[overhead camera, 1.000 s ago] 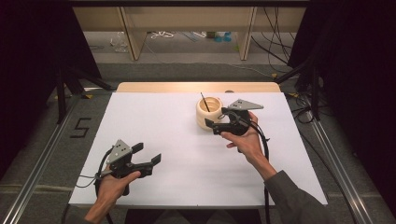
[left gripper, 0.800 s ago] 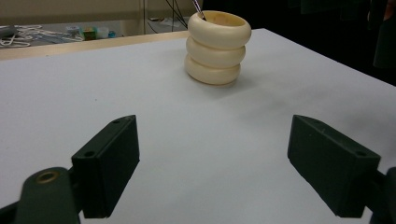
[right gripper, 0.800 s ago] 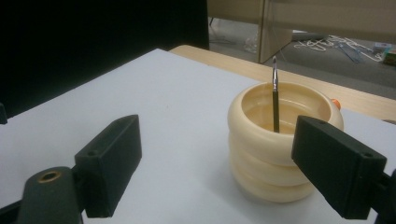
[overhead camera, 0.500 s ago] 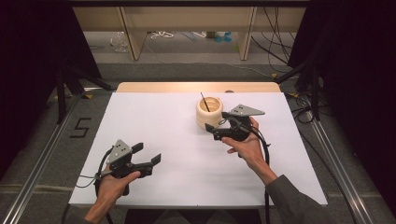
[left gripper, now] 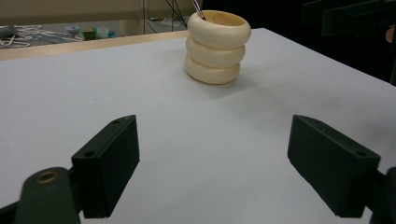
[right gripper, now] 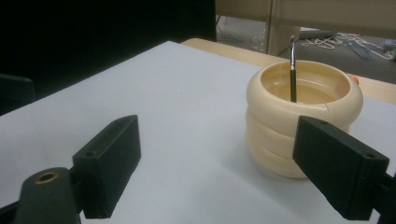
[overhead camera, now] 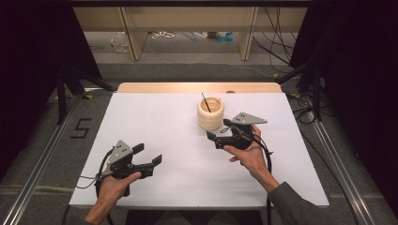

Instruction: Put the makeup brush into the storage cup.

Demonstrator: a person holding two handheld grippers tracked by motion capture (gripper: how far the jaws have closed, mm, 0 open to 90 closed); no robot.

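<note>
Toward the far middle of the white tabletop stands a cream-coloured holder shaped like three stacked rings, upright and open at the top. From its mouth a thin dark stick with a pale metal tip rises, leaning slightly toward the far left in the high view; in the right gripper view it stands against the inner wall of the holder, its lower end hidden inside.

Just beside the holder, on its near right, the right gripper is held in the person's right hand above the tabletop, its jaws spread wide with nothing between them. Its own view places the holder close ahead and partly behind the right-hand jaw, apart from it.

Near the front left edge, the left gripper sits in the person's left hand, well apart from the holder. Its jaws are likewise wide and empty, pointing across the bare white surface toward the holder, which its own view shows farther off at upper centre.

A light wooden strip runs along the far edge of the tabletop.
</note>
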